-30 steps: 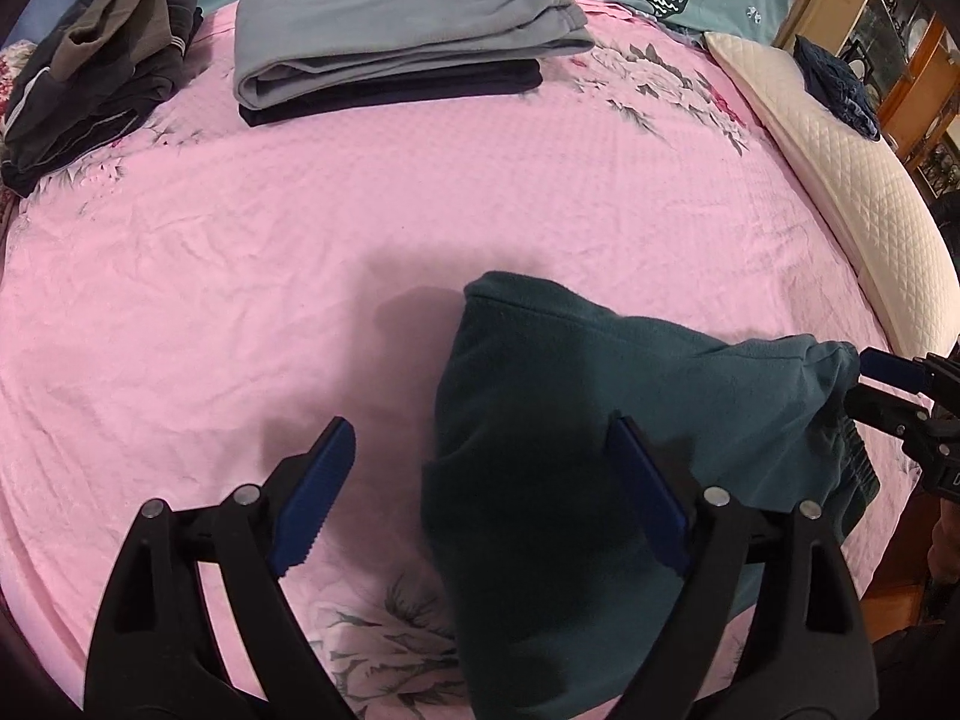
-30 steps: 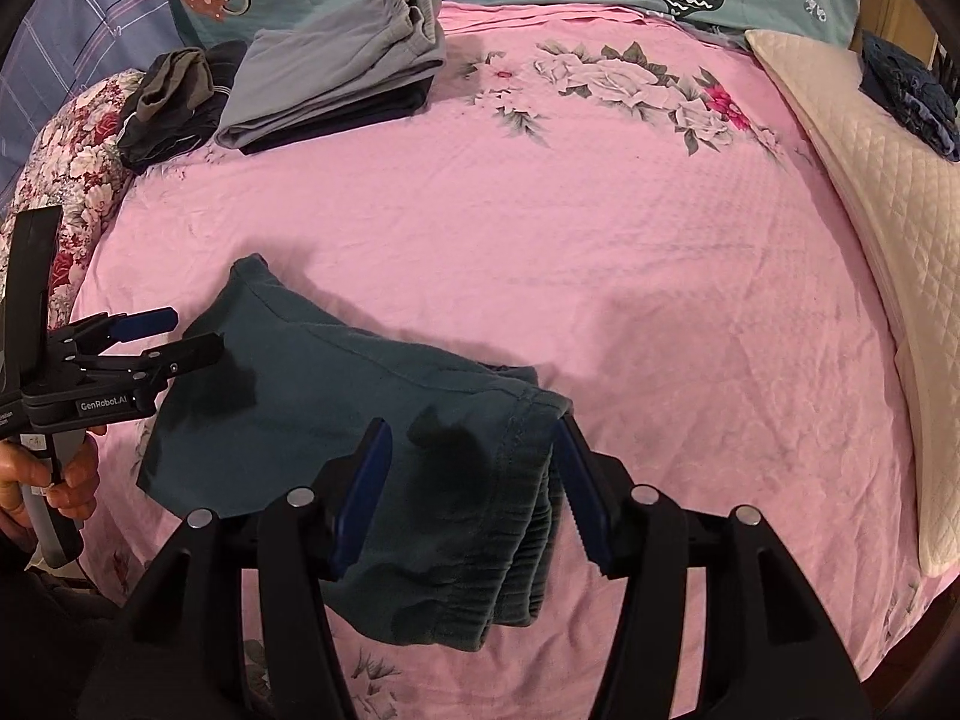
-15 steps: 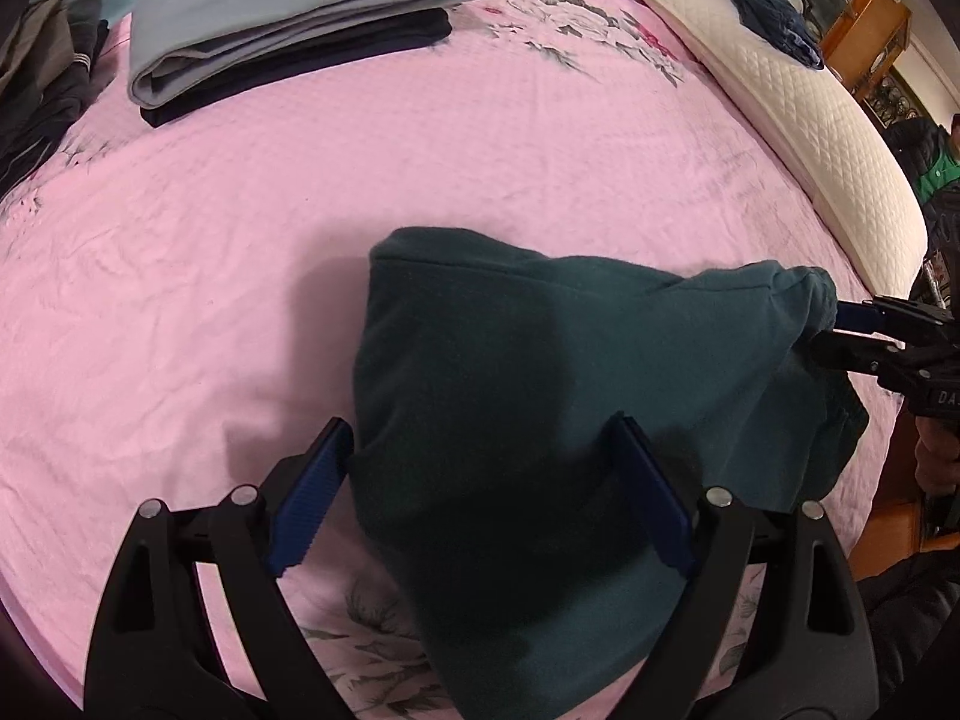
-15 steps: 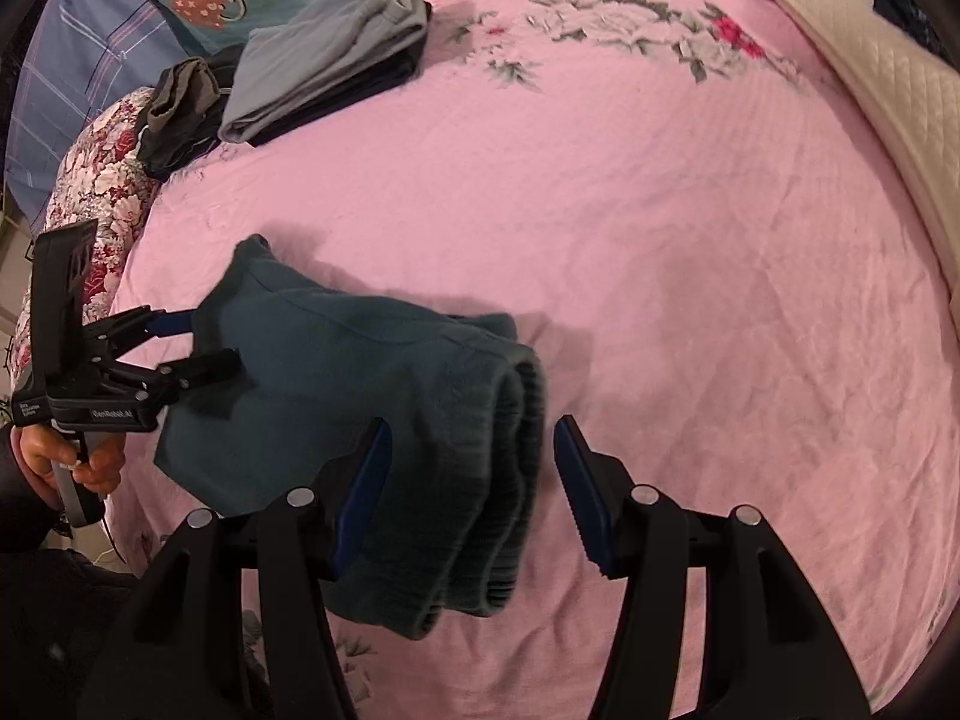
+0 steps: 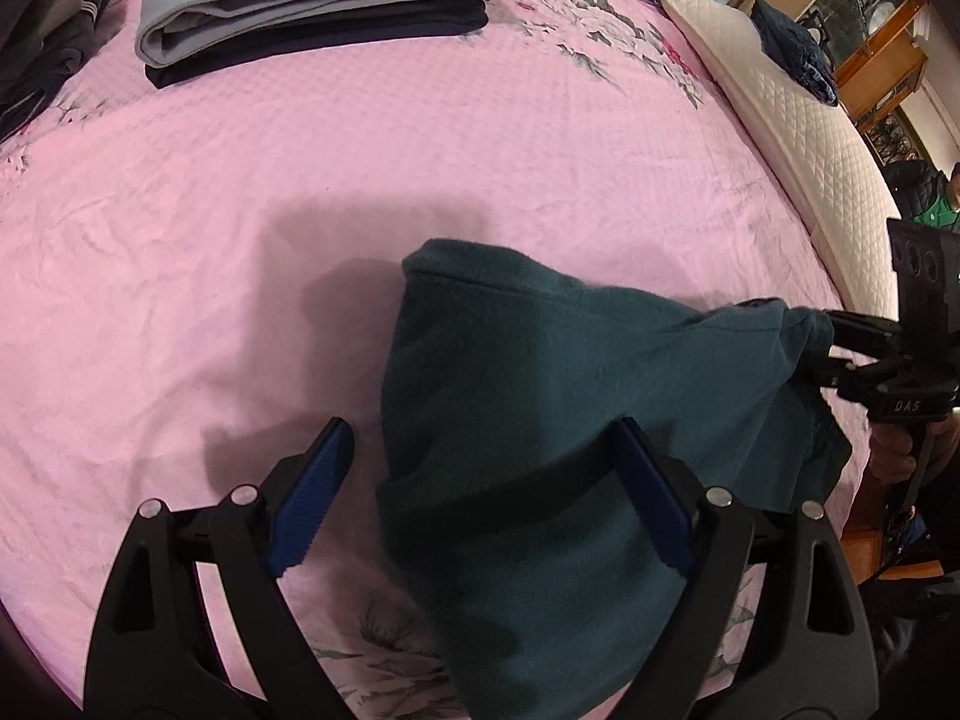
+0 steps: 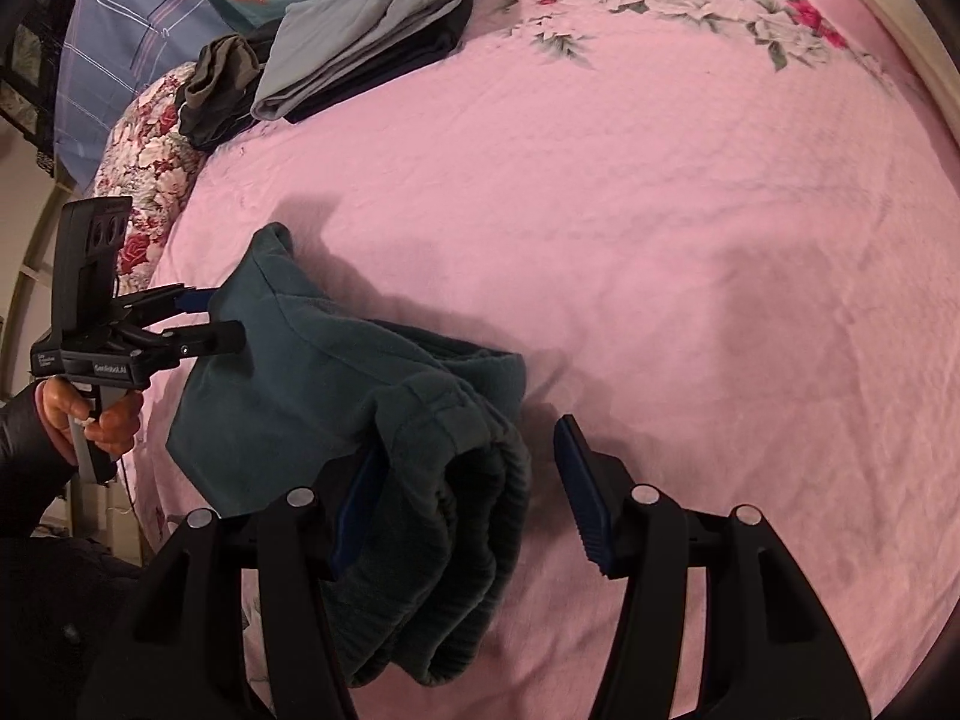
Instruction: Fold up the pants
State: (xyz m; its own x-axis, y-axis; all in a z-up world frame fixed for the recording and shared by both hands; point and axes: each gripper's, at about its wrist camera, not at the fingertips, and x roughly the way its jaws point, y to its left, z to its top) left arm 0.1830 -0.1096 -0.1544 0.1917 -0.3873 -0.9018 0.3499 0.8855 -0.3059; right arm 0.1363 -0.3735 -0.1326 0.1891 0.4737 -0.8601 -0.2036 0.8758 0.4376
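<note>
Left wrist view: teal pants [image 5: 540, 420] heaped close to the near edge of the bed [image 5: 300, 180], one end lifted toward the right gripper [image 6: 468, 438] by the right-hand edge. Wide, bare pink sheet beyond, all the way across the middle of the bed. Left gripper [image 5: 480, 426] spread wide, straddling the cloth without pinching it, its right finger in front of the fabric. Right gripper also spread, with the ribbed waistband draped over its left finger and hanging down between the two. At the far edge, a folded grey-and-dark stack [image 5: 312, 6]; in the far left corner, a dark clothes heap [image 5: 42, 60]; along the right edge, a quilted pillow [image 5: 810, 138]. Nothing lying between the pants and the open middle. Seen from the right wrist, a hand [image 6: 90, 414] on the left gripper's handle, just off the bed's left edge. Compared with half a second ago: waistband now covering the right gripper's left pad instead of sitting beside it, and the pants' far corner raised higher off the sheet.
</note>
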